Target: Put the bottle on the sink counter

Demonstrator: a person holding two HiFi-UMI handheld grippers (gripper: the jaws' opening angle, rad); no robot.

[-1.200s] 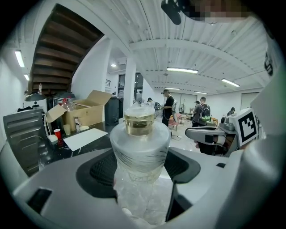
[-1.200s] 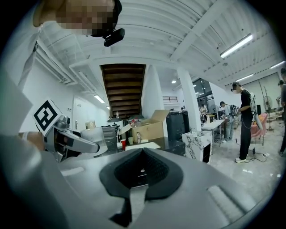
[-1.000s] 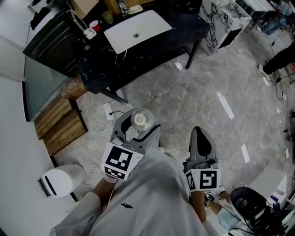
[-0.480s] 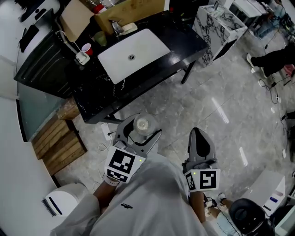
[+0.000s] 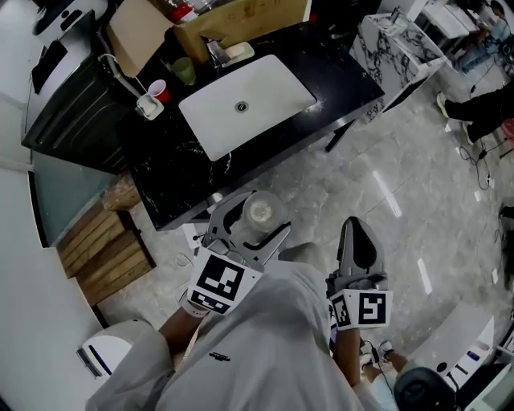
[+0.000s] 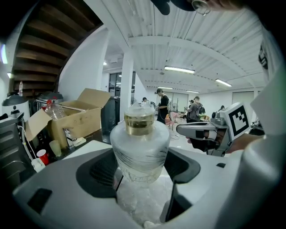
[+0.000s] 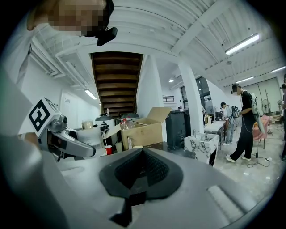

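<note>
Nearest to me, my pale sleeves ran down to the two marker cubes. My left gripper was clenched on the bottle, a clear glass one with a gold band at its neck. In the left gripper view the bottle stood upright between the two pads, and both jaws of the left gripper pressed on its lower body. My right gripper was to the right of it, apart from the bottle. Its jaws were brought together with nothing between them, as the right gripper view showed.

Both grippers hung over the grey marbled floor. The bottle was in the air just on the near side of the sink counter, not resting on it. To the near left lay a stack of wooden slats against the wall.

Farther off, the counter was black with pale veins, and a white sink was set into its top. At the sink's far left stood a red cup and a green cup. The faucet rose at the far edge. Beyond that sat an open cardboard box.
</note>
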